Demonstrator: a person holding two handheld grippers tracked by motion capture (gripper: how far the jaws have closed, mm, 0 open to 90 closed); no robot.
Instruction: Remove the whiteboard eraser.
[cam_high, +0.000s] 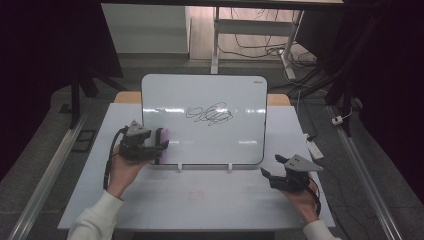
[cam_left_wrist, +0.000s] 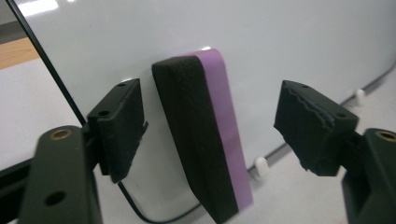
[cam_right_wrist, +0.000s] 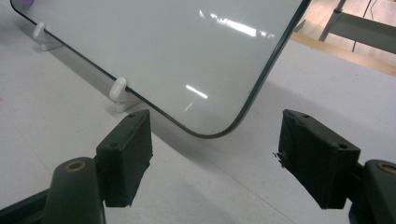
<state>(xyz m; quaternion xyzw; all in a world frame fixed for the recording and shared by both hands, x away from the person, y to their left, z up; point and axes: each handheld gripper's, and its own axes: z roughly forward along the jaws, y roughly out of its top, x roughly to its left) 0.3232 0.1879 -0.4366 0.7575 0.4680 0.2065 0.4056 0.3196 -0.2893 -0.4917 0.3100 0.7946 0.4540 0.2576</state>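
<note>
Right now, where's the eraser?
High view: the eraser sits against the whiteboard at its lower left, between the left gripper jaws, unclamped.

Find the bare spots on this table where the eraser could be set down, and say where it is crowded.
Free: the table in front of the whiteboard, between the left gripper and right gripper; also the strip right of the board. Crowded: the board's lower left corner, where the eraser sits between the open jaws.

Left gripper (cam_high: 161, 144): at nine o'clock, jaws apart, pads clear of contact.
Right gripper (cam_high: 272, 167): at four o'clock, jaws wide, nothing between, resting low.
</note>
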